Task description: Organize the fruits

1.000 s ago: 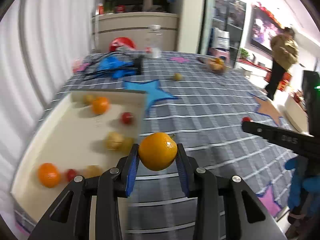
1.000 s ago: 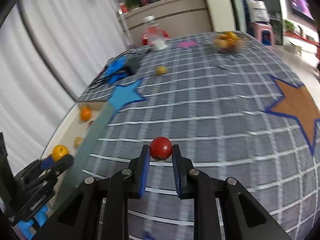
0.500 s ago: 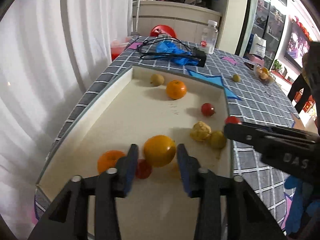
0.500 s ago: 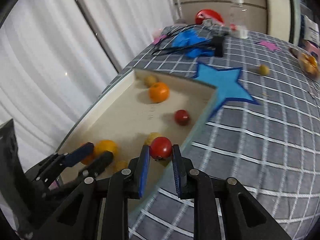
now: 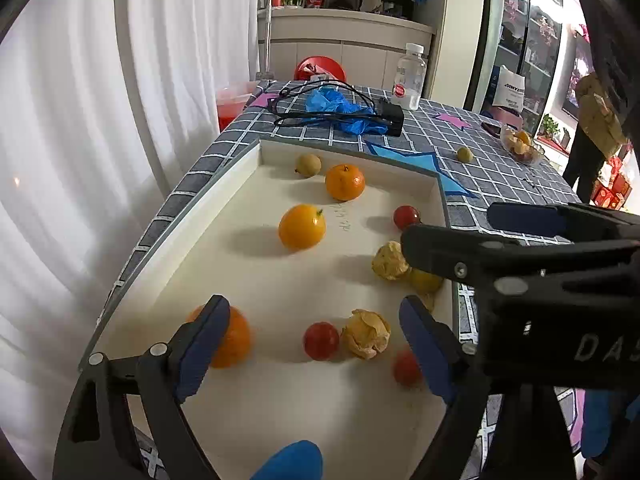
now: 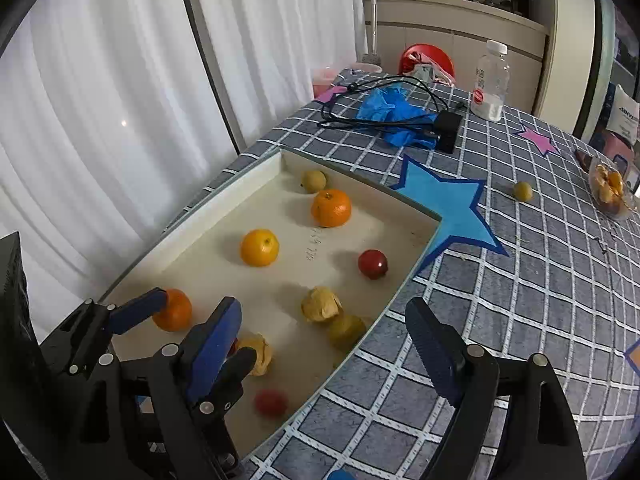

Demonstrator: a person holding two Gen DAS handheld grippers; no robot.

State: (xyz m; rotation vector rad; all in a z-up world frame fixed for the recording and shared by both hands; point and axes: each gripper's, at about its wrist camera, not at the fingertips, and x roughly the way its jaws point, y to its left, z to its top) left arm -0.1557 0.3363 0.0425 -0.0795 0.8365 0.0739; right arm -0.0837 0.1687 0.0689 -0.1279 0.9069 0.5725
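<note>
Cream tray (image 6: 256, 184); grey white-checked tablecloth (image 6: 540, 280), blue star (image 6: 452, 204); orange tangerine (image 6: 331, 208); red tomato (image 6: 372, 264).

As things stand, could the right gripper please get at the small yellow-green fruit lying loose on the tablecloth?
Probably yes: the right gripper is open and empty, and only bare tablecloth lies between it and the fruit, though it is some way off.

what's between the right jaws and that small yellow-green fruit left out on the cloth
Nothing visible. From the right gripper, open and empty, only bare checked tablecloth lies ahead to the small yellow-green fruit; the tray sits off to the left.
</note>
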